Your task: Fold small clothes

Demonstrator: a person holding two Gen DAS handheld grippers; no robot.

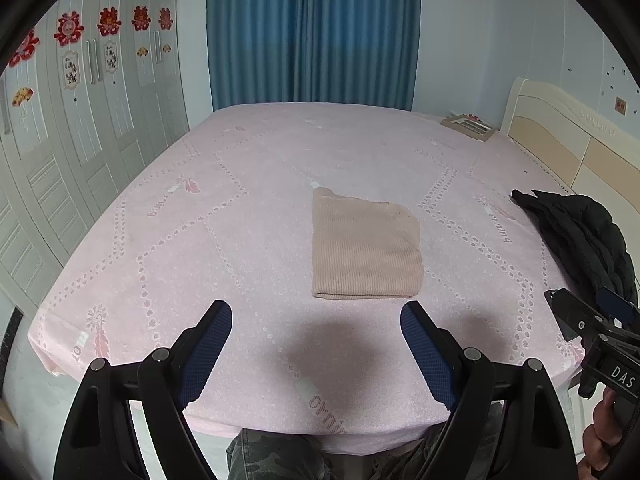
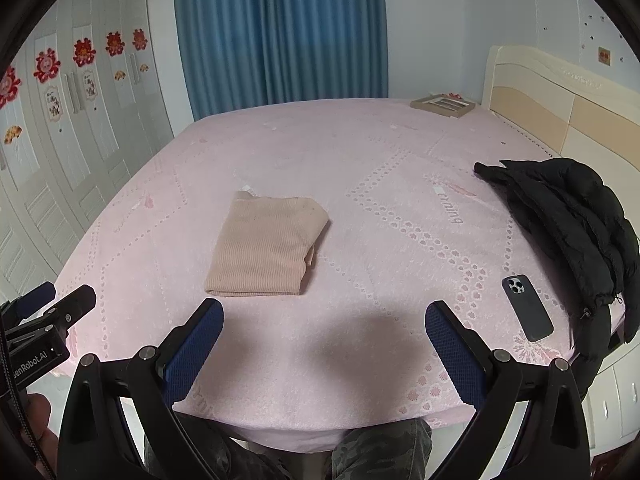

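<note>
Beige ribbed garment (image 1: 366,246) lies folded into neat rectangle, flat on pink bedsheet (image 1: 240,208), mid-bed. Left gripper (image 1: 316,320) hovers over near bed edge, jaws spread wide, gripping nothing. Right gripper (image 2: 324,318) same story: jaws parted, empty, short of cloth. Black jacket (image 2: 568,216) heaped at right edge, dark phone (image 2: 527,308) just beside it.

Right gripper (image 1: 612,364) body reads "DAS". Left gripper (image 2: 38,356) body reads "enRobot.AI". Pink bed sheet (image 2: 452,210) lettering too warped to read.
</note>
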